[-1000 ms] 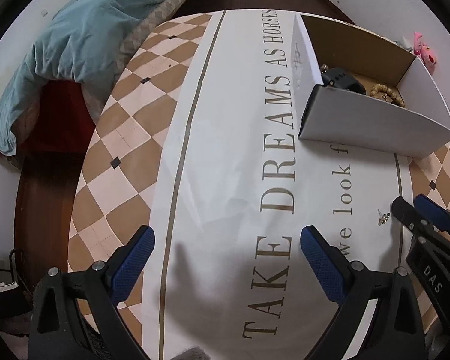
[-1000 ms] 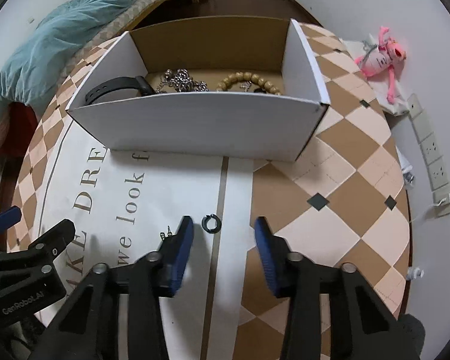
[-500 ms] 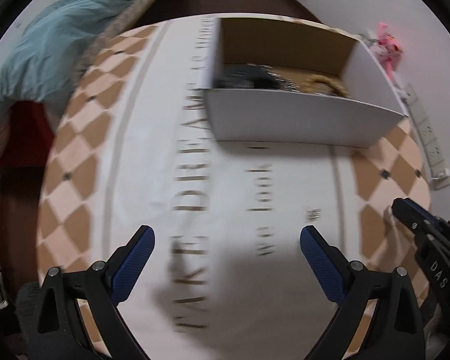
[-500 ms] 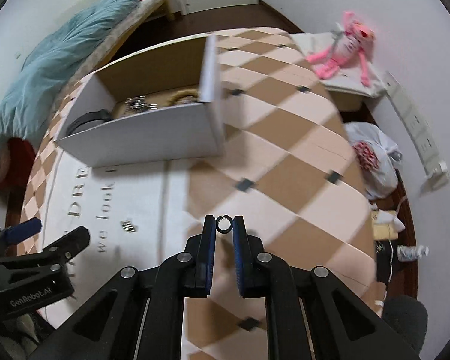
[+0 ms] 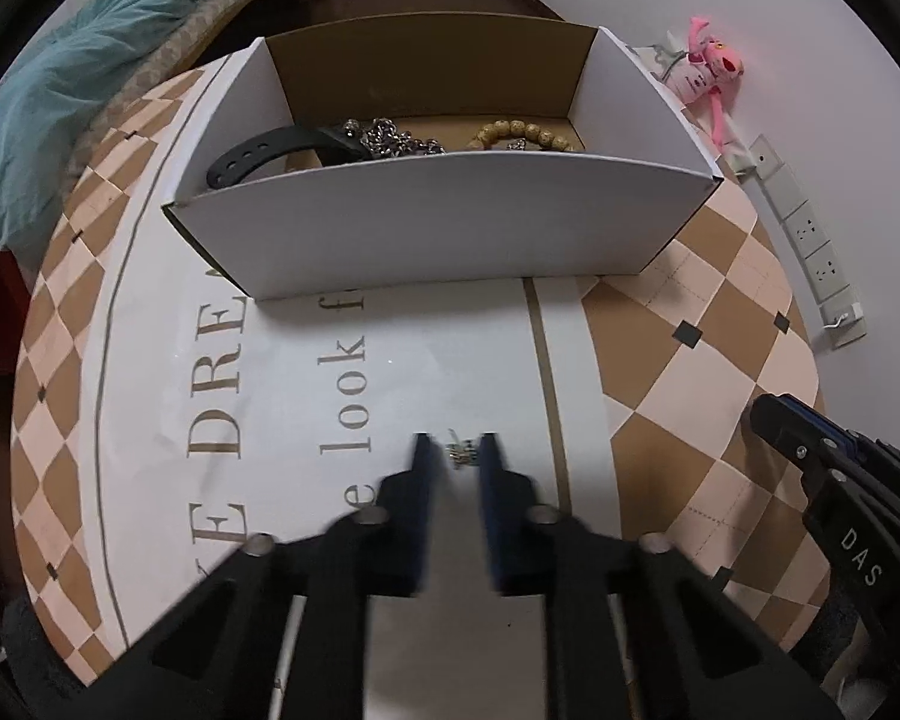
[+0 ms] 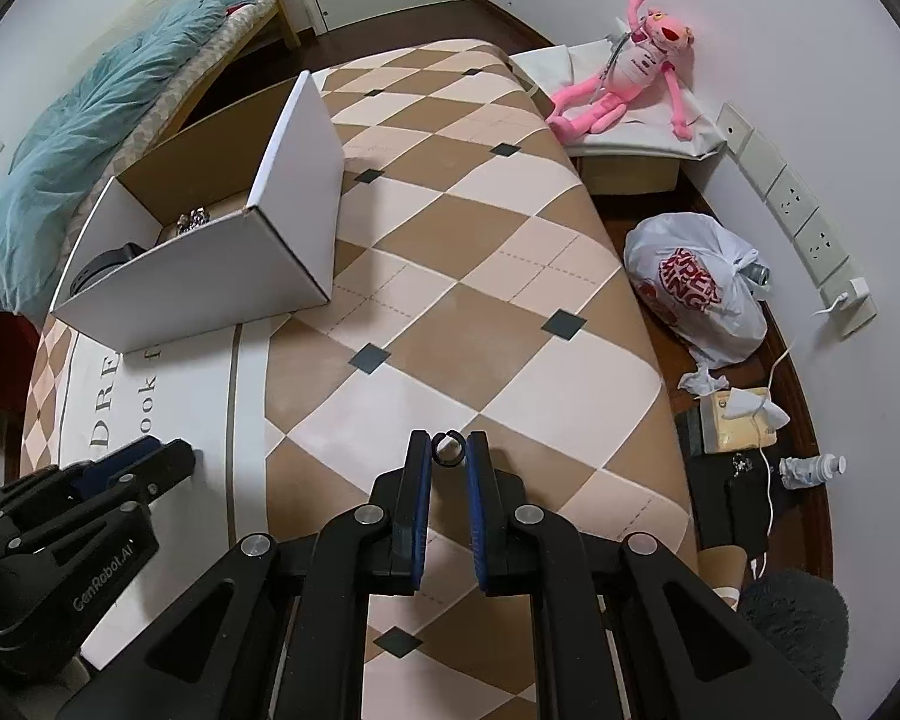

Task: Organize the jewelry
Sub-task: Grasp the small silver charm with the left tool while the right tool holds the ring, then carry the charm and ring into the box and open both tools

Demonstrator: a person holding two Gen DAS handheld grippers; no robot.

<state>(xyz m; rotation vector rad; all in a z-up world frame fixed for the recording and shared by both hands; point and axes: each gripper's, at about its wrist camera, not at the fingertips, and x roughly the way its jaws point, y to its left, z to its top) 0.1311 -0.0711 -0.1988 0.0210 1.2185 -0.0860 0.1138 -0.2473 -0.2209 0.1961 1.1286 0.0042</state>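
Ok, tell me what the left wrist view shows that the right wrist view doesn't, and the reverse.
Only the left wrist view: the left gripper with its jaws around a small silver trinket on the cloth, and the wooden bead bracelet in the box.

Only the right wrist view: the right gripper pinching a small black ring, and the white plastic bag on the floor.

Both: the white box, the black watch strap, the pink plush toy.

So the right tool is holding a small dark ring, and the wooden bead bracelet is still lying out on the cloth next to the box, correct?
Not quite. The right tool does hold the small dark ring, but the wooden bead bracelet is not out on the cloth. It lies inside the white cardboard box, beside the metal chain and the black watch strap. The left wrist view shows it.
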